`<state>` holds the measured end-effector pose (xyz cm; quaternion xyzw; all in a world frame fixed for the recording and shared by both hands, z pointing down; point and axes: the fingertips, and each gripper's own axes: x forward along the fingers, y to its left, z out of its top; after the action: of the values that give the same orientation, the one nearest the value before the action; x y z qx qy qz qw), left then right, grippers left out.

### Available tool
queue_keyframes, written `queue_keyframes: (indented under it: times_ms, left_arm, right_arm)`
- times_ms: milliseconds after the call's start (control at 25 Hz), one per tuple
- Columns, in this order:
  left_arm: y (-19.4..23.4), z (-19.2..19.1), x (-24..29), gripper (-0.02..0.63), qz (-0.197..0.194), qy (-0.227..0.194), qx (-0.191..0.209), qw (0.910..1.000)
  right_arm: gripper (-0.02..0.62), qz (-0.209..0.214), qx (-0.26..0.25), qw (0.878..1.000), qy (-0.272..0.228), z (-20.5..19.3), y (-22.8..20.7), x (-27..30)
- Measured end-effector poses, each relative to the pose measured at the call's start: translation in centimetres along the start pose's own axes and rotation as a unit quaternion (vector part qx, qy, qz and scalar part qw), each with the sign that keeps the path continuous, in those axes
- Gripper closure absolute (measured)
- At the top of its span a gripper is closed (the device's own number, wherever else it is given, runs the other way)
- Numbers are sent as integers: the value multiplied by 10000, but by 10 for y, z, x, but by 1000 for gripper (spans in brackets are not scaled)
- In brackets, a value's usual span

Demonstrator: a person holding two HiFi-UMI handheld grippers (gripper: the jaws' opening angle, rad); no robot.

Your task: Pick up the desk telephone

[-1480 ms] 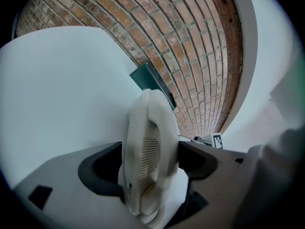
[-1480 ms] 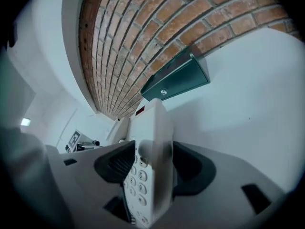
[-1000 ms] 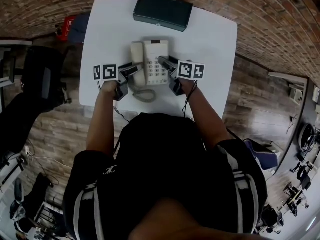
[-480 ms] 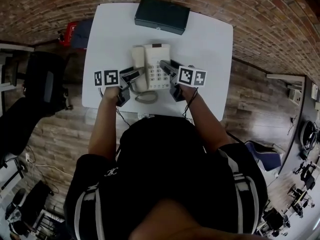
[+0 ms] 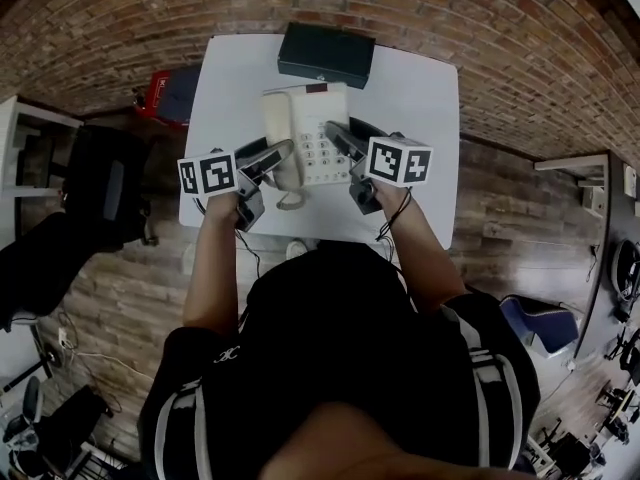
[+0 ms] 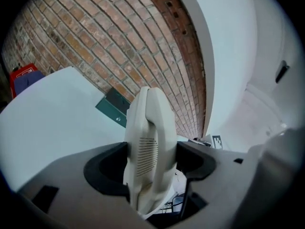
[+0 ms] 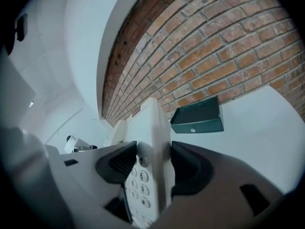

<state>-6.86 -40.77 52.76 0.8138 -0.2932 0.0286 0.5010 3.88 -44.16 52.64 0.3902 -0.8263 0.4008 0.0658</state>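
Note:
The cream desk telephone (image 5: pixel 310 133) hangs above the white table (image 5: pixel 425 93), gripped from both sides. My left gripper (image 5: pixel 272 156) has the handset side between its pads, which press on it while the jaws are closing a little; in the left gripper view the handset edge (image 6: pixel 147 147) stands upright in that gripper (image 6: pixel 151 159). My right gripper (image 5: pixel 345 140) is shut on the keypad side. The right gripper view shows the telephone's keys (image 7: pixel 140 180) just left of the pinched edge in the right gripper (image 7: pixel 150 163). The coiled cord (image 5: pixel 290 200) dangles below the telephone.
A dark green box (image 5: pixel 326 54) lies at the table's far edge, also visible as the green box (image 6: pixel 114 106) and the green box (image 7: pixel 198 114). A brick wall runs behind the table. A red item (image 5: pixel 160 90) and a black chair (image 5: pixel 95 183) stand on the left.
Both grippers have risen together with the telephone between them. The telephone has come up off the table and looks larger and closer to the head camera.

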Motion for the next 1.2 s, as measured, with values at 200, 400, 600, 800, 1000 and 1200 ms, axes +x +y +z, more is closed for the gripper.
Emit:
queue_keyframes:
  times_ms: [200, 400, 600, 800, 1000, 1200]
  left_arm:
    - [-35, 26, -23, 284, 59, -395, 340, 9986]
    - [-68, 33, -37, 286, 82, -578, 643, 9962]
    - [-86, 34, -46, 287, 37, -653, 742, 9951]
    - [-98, 23, -51, 288, 75, -637, 842, 9944]
    - [-101, 18, -49, 288, 66, -555, 843, 9949]
    - [-103, 7, -46, 288, 137, -446, 809, 9956]
  right_arm:
    - [377, 153, -150, 9992, -342, 29, 33, -16]
    - [377, 279, -213, 9976, -604, 41, 55, -38]
    - [377, 276, -333, 9967, -693, 49, 70, -54]
    - [377, 261, -312, 9962, -766, 46, 77, -71]
    - [377, 189, -283, 9967, -743, 40, 75, -76]
    - [377, 117, -234, 9974, -677, 30, 69, -81]
